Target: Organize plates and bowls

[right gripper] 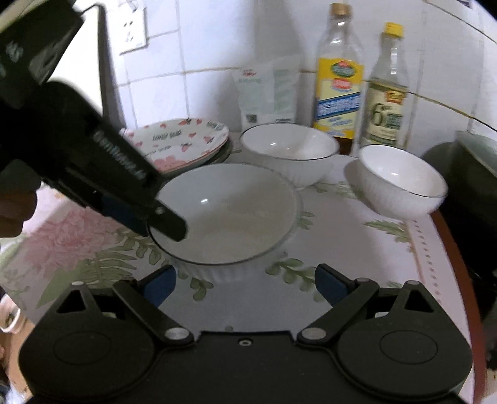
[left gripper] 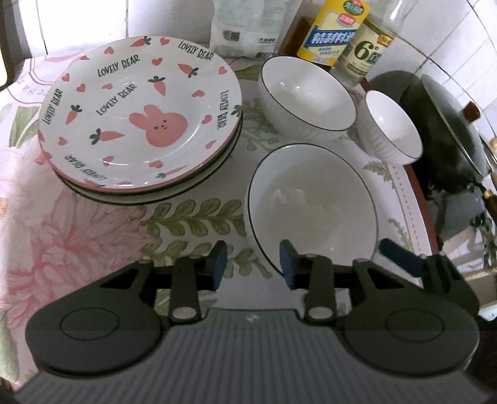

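Note:
A stack of plates (left gripper: pixel 139 124), the top one printed with a pink rabbit and carrots, sits at the left of the flowered cloth; it also shows in the right wrist view (right gripper: pixel 183 140). A large white bowl (left gripper: pixel 313 208) stands just ahead of my left gripper (left gripper: pixel 253 262), which is open with its fingers astride the bowl's near-left rim. Two smaller white bowls stand behind, a middle one (left gripper: pixel 306 93) and a right one (left gripper: pixel 393 127). My right gripper (right gripper: pixel 245 282) is open and empty, just short of the large bowl (right gripper: pixel 226 214). The left gripper's finger (right gripper: pixel 167 220) reaches over that bowl's left rim.
Two bottles (right gripper: pixel 338 77) (right gripper: pixel 386 90) and a white packet (right gripper: pixel 267 93) stand against the tiled wall. A dark wok with a lid (left gripper: pixel 447 130) sits past the table's right edge (right gripper: pixel 450 248). A wall socket (right gripper: pixel 133 28) is at the upper left.

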